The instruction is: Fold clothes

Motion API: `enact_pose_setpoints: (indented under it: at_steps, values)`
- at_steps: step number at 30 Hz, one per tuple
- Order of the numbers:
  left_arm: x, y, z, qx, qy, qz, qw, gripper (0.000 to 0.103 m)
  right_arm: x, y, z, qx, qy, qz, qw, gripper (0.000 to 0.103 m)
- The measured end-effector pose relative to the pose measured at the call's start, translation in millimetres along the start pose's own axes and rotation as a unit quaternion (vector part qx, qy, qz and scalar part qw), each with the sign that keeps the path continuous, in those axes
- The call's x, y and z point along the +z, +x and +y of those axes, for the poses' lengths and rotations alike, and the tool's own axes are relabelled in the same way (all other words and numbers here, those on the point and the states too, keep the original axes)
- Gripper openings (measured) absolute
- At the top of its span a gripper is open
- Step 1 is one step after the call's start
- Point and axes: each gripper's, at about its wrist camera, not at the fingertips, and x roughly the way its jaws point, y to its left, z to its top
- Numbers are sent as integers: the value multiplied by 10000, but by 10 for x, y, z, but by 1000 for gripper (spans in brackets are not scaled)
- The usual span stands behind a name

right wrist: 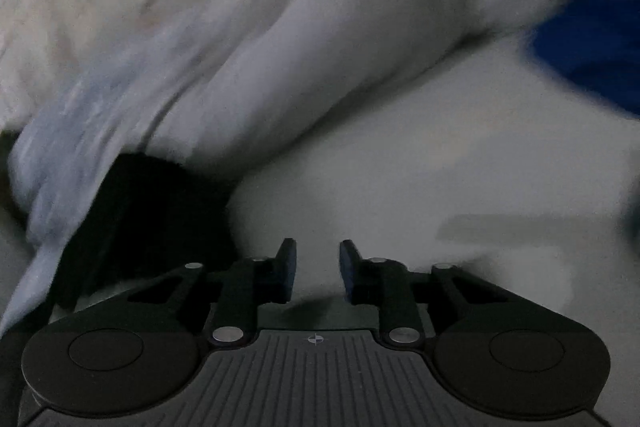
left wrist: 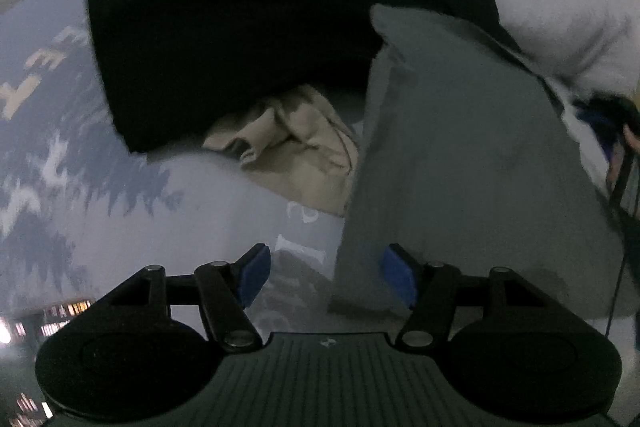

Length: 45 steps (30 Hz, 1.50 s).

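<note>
Left gripper [left wrist: 326, 277]: blue-padded fingers spread wide, nothing between them; it hovers over the near edge of the grey garment.
Grey garment [left wrist: 460, 163]: flat, folded panel on the right of the left wrist view, its near left corner between the fingers' line, its far end running up under the white cloth.
Black garment [left wrist: 224, 55]: broad folded slab behind, lying on the blue patterned bedsheet [left wrist: 80, 187].
Beige garment [left wrist: 296, 147]: crumpled, between the black and grey pieces, partly tucked under the black one.
White cloth [left wrist: 560, 7]: bunched at upper right.
Right gripper [right wrist: 318, 273]: fingers parted with a narrow gap, holding nothing, over pale fabric.
White garment [right wrist: 280, 47]: blurred, heaped ahead of the right gripper.
Blue item [right wrist: 592, 51]: far right, too blurred to identify.
</note>
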Motion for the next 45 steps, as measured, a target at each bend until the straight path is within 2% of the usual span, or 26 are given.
enact_pose_setpoints:
  at_steps: [2,3,7,8,11,13,16,18,24,28,32,34,38,40,41,42,43,44,45]
  values:
    - [-39,9,33,-138,-256,25,9996,68,-2,-184,-59,-291,34,-267,9992,31]
    - [-67,7,60,-266,-439,40,9987,68,-16,-289,-72,-238,-110,-211,9994,31]
    - [-179,-3,167,-772,-1168,102,9901,69,-108,-985,-246,100,-457,-181,9987,61]
    - [-212,14,195,-917,-1390,131,9859,69,-144,-1175,-306,116,-474,-199,9986,64]
    - [-330,150,270,-1388,-2181,241,9657,69,-294,-1747,-527,141,-421,-121,9989,68]
    - [-380,218,291,-1533,-2469,141,9567,72,-414,-2089,-668,116,-274,-21,9996,73]
    - [-406,310,328,-1746,-2882,-26,9415,80,-694,-2498,-886,161,276,134,9994,79]
    - [-369,366,312,-1853,-2942,-149,9375,79,-891,-2636,-1013,165,653,265,9974,85]
    - [-214,536,228,-1963,-2889,-298,9365,79,-1417,-2610,-1392,329,2107,516,9756,86]
    - [-193,559,210,-2095,-2878,-390,9337,79,-1702,-2421,-1621,643,3266,487,9417,86]
    - [-175,585,187,-2219,-2853,-474,9312,71,-1826,-2292,-1627,908,3538,108,9309,89]
    - [-180,604,201,-2293,-2859,-482,9292,65,-1843,-2209,-1592,1110,3645,80,9245,89]
    - [-198,645,233,-2447,-2906,-469,9238,53,-1836,-2076,-1458,1104,3492,98,9305,89]
    - [-231,668,258,-2468,-2963,-433,9216,31,-1830,-2031,-1374,1064,3439,95,9329,87]
    - [-251,679,275,-2462,-3003,-413,9206,25,-1827,-2006,-1330,1077,3436,142,9328,78]
    - [-270,679,292,-2450,-3049,-414,9194,24,-1833,-2008,-1317,988,3434,186,9338,65]
    - [-286,661,310,-2428,-3102,-445,9180,22,-1851,-1989,-1312,849,3460,295,9339,34]
    - [-296,630,322,-2424,-3132,-481,9170,21,-1868,-1971,-1306,712,3485,401,9337,27]
    - [-298,577,326,-2445,-3124,-522,9165,20,-1879,-1995,-1313,717,3520,370,9325,26]
